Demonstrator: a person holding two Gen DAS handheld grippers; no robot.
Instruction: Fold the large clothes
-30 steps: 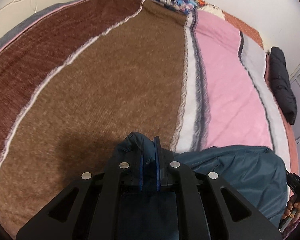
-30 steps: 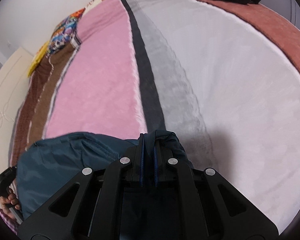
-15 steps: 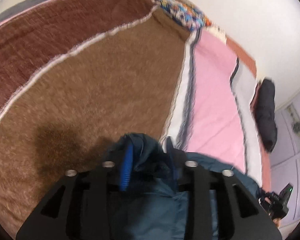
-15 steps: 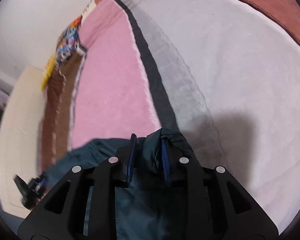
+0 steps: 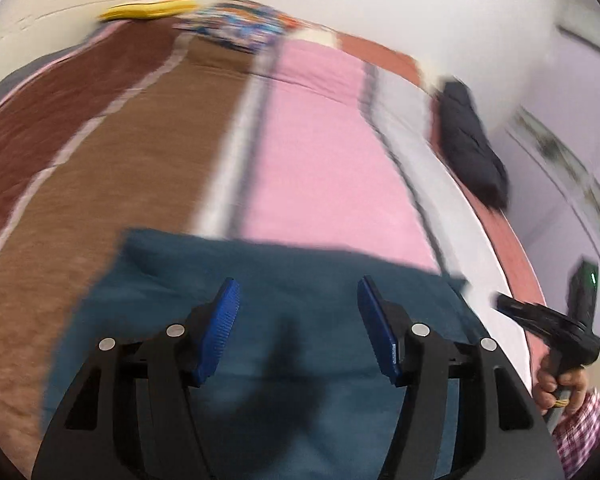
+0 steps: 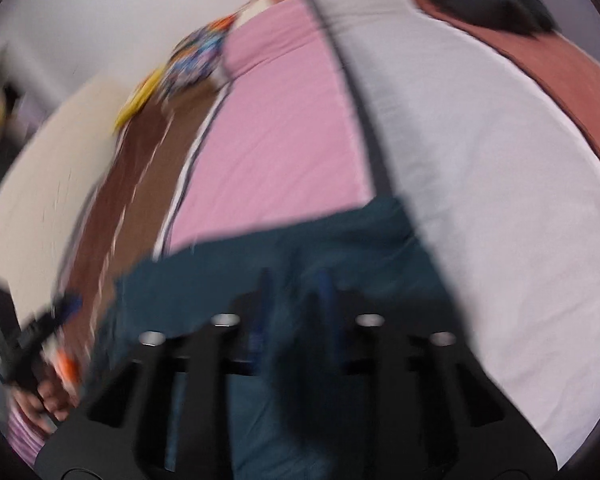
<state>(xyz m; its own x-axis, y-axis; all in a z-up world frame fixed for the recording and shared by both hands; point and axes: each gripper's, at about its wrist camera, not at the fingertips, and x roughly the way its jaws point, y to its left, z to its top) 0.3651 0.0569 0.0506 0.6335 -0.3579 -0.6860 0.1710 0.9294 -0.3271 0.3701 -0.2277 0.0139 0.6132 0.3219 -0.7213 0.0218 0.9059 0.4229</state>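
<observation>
the teal padded garment (image 5: 260, 280) lies flat on the striped bedspread (image 5: 320, 140), its far edge running across the brown, white and pink stripes, and it fills the lower middle of both wrist views. the left gripper (image 5: 298, 312) hangs above it with its blue pads (image 5: 220, 328) spread wide; its jaws have just been opening, and nothing sits between them, only the cloth lying below. the right gripper (image 6: 296, 308) is blurred in its own view; its jaws stand narrowly apart and have just been closing, with teal fabric showing in the gap, but i cannot tell whether the pads press on it. in the left view the right gripper shows at the right edge, held by a hand (image 5: 560, 388) above a checked sleeve (image 5: 580, 432). a black garment (image 5: 468, 144) lies on the far right side of the bed, well apart from the teal one. near the head of the bed sit a colourful patterned pillow (image 5: 240, 28) and a yellow item (image 5: 148, 8) beside it.
</observation>
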